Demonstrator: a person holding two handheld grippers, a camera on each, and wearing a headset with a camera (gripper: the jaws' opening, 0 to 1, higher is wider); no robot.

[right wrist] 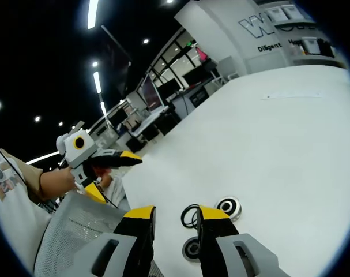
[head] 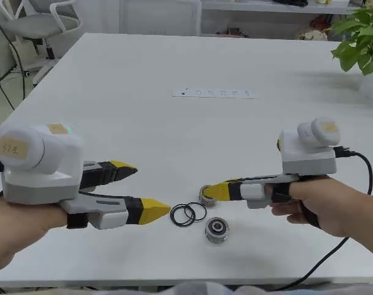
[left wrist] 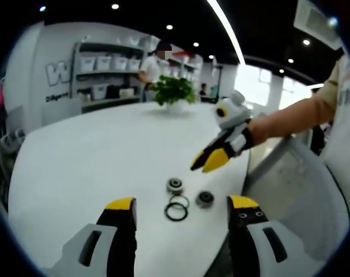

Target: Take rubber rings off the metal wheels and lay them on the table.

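Two loose black rubber rings (head: 187, 214) (left wrist: 176, 210) (right wrist: 190, 216) lie overlapping on the white table (head: 174, 135). Just right of them sits a dark-rimmed metal wheel (head: 217, 229) (left wrist: 204, 198) (right wrist: 192, 248). A shinier wheel (head: 206, 196) (left wrist: 175, 184) (right wrist: 228, 206) sits a little farther back. My left gripper (head: 139, 188) (left wrist: 181, 203) is wide open with nothing in it, its tips just left of the rings. My right gripper (head: 214, 192) (right wrist: 176, 213) hovers over the shinier wheel with its jaws a narrow gap apart, holding nothing.
A strip of small labels (head: 214, 93) lies at mid-table. A potted plant (head: 361, 37) stands at the far right and an office chair (head: 39, 24) at the far left. The table's near edge runs just below the wheels. A black cable (head: 358, 184) trails from the right gripper.
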